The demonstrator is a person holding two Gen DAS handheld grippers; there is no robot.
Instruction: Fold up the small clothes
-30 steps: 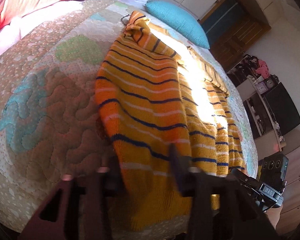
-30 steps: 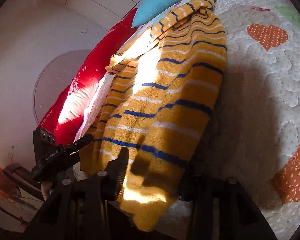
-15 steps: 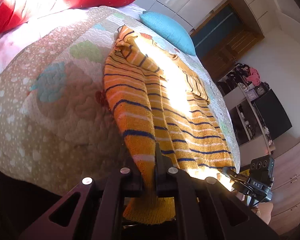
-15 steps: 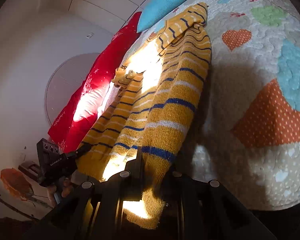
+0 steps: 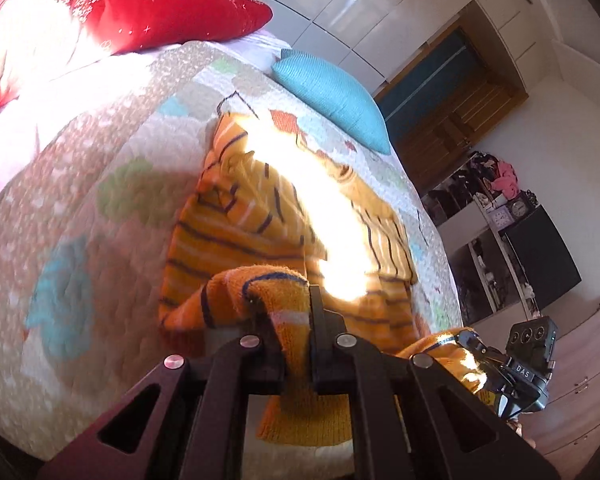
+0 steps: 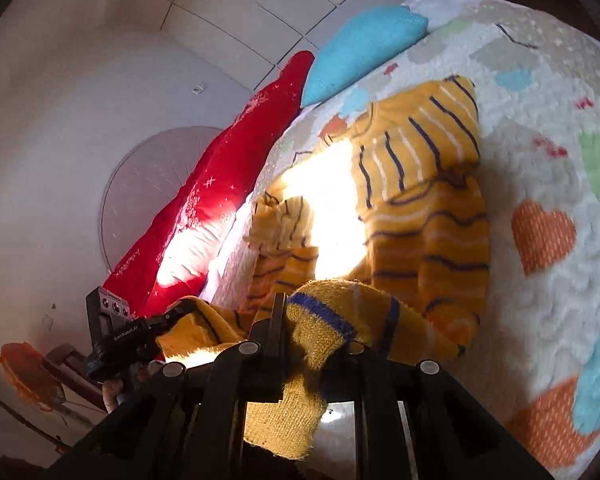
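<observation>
A yellow-orange knit sweater [image 5: 260, 220] with navy and white stripes lies lengthwise on the quilted bedspread [image 5: 80, 200], collar end toward the pillows. Its lower part is raised off the bed and bunched. My left gripper [image 5: 288, 308] is shut on one hem corner, and the cloth drapes over its fingers. In the right wrist view my right gripper [image 6: 312, 320] is shut on the other hem corner of the sweater [image 6: 420, 200], a flap hanging below the jaws. Each view shows the other gripper holding its corner: the right gripper [image 5: 480, 356] and the left gripper [image 6: 168, 320].
A red pillow [image 5: 120, 12] and a turquoise cushion [image 5: 332, 96] lie at the head of the bed. Strong sunlight washes out the sweater's middle. Right of the bed stand shelves with clutter [image 5: 496, 196], a black cabinet [image 5: 540, 256] and a wooden dresser [image 5: 588, 360].
Both grippers went from open around the hem to shut on it. They rose and carried the hem toward the collar, so the sweater's lower part left the quilt.
</observation>
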